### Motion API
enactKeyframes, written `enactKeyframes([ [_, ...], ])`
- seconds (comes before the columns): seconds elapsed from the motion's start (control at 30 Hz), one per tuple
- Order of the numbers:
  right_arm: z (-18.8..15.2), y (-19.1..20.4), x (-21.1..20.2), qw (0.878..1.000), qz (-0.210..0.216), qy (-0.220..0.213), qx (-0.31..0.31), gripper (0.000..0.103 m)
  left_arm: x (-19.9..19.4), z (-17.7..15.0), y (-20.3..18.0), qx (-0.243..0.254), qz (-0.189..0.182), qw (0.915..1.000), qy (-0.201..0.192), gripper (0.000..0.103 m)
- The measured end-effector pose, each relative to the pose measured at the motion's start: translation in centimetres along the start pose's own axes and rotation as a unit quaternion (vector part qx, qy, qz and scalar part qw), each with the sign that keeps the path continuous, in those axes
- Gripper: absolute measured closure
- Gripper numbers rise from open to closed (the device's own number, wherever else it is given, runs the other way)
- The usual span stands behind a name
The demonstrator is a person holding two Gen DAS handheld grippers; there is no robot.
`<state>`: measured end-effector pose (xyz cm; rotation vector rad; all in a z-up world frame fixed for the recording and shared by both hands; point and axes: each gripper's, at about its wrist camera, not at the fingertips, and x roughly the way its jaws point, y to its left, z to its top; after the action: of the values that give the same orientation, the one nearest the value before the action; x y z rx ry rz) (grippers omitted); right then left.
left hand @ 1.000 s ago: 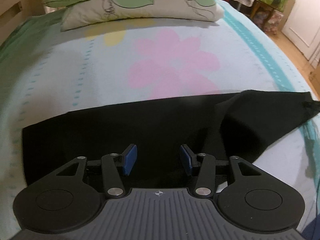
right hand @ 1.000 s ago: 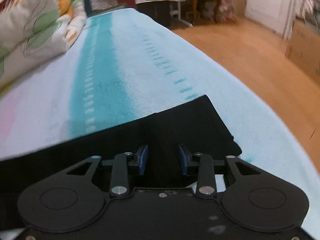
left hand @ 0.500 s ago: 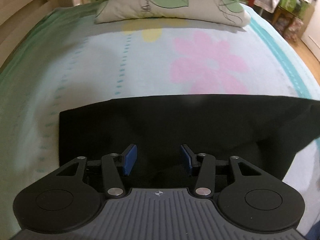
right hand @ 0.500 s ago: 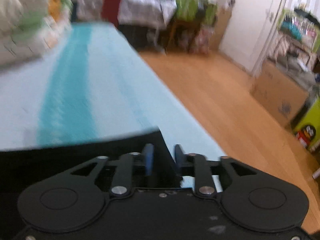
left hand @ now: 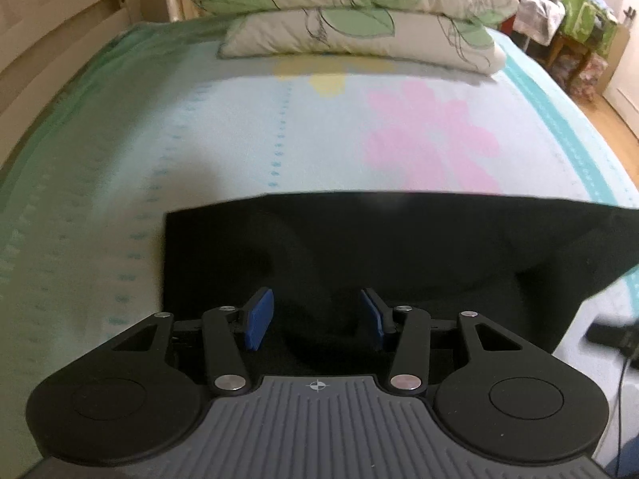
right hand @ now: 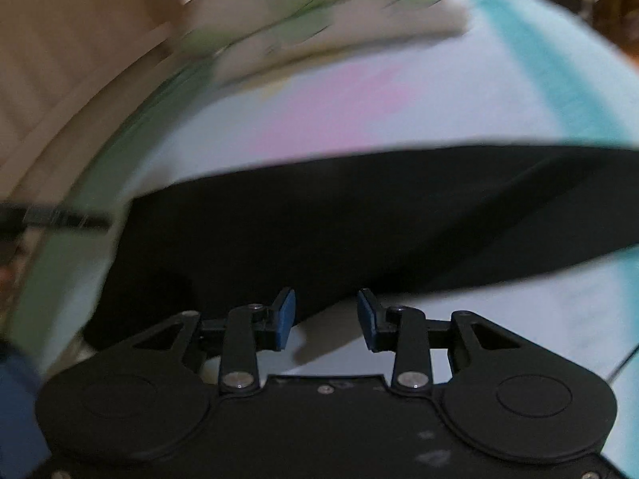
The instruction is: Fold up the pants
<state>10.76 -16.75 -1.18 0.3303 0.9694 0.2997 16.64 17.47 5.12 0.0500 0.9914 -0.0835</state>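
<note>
Left wrist view | pants long axis left-right on bed | left gripper wide, over cloth | right gripper wide, at near edge, empty

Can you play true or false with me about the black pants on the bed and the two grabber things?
1. The black pants lie on the bed. True.
2. The left gripper is pinching the pants. False: its jaws stand open with nothing between them.
3. The right gripper is open. True.
4. The pillows sit on top of the pants. False: they lie apart from the pants, beyond the pink flower.
</note>
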Motion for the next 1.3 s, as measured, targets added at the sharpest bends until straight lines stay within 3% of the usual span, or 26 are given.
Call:
enactKeyframes([
  [0.2, -2.0, 3.9, 3.6, 0.998, 0.05, 0.044, 0.015, 0.064, -2.0, -0.2, 2.3, 0.002, -0.011, 0.9999, -0.001, 0.057],
  [0.33, -2.4, 5.1, 5.1, 0.995, 0.072, 0.051, 0.043, 0.063, -2.7, -0.2, 3.0, -0.003, -0.02, 0.9998, -0.009, 0.057],
  [0.53, -2.9, 7.1, 6.8, 0.995, 0.066, 0.056, 0.059, 0.064, -2.9, 0.3, 2.7, 0.033, -0.032, 0.9988, -0.016, 0.057],
  [0.57, -2.7, 7.4, 6.8, 0.994, 0.068, 0.054, 0.063, 0.07, -3.0, 0.3, 2.5, 0.043, -0.033, 0.9984, -0.015, 0.057],
  [0.6, -2.5, 7.7, 6.9, 0.994, 0.07, 0.051, 0.067, 0.088, -3.0, 0.4, 2.4, 0.055, -0.041, 0.9976, -0.015, 0.057],
  [0.67, -1.9, 8.0, 6.6, 0.994, 0.069, 0.047, 0.075, 0.094, -3.0, 0.4, 2.3, 0.082, -0.064, 0.9945, -0.01, 0.057],
  [0.8, 0.4, 8.2, 6.8, 0.991, 0.083, 0.034, 0.104, 0.095, -2.6, 0.0, 1.8, 0.172, -0.09, 0.9809, 0.009, 0.057],
  [0.97, 2.7, 8.6, 6.8, 0.989, 0.088, 0.016, 0.118, 0.096, -1.6, -1.9, 0.6, 0.282, -0.111, 0.952, 0.046, 0.056],
  [1.3, 5.0, 8.6, 8.1, 0.981, 0.09, 0.003, 0.17, 0.097, -0.5, -5.7, -1.9, 0.379, -0.136, 0.9139, 0.054, 0.056],
])
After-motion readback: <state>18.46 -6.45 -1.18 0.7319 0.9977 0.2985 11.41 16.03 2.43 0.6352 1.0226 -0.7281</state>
